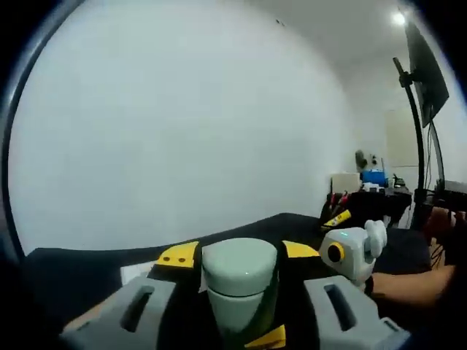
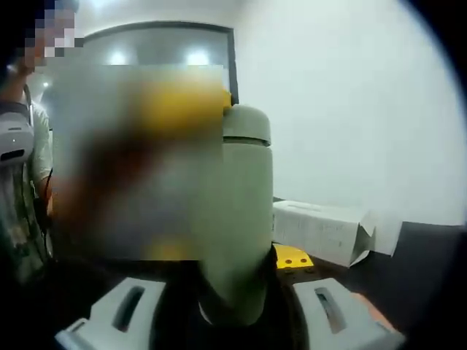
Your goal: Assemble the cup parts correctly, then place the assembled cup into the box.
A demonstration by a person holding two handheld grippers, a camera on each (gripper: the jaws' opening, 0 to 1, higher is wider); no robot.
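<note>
Both grippers, left gripper (image 1: 239, 310) and right gripper (image 2: 232, 310), clamp the pale green cylindrical plastic cup (image 1: 238, 281) between closed jaws (probably steadying it for assembly); white cardboard box (image 2: 321, 230) waits right.

Cup (image 2: 244, 219) left side behind blur patch; cup base beneath picture edge.

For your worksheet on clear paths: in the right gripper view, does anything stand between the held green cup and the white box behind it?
Nothing visible does. The green cup sits between the right gripper jaws, and the white box lies on the dark table beyond it, to the right. A yellow piece lies low on the table beside the cup.
</note>
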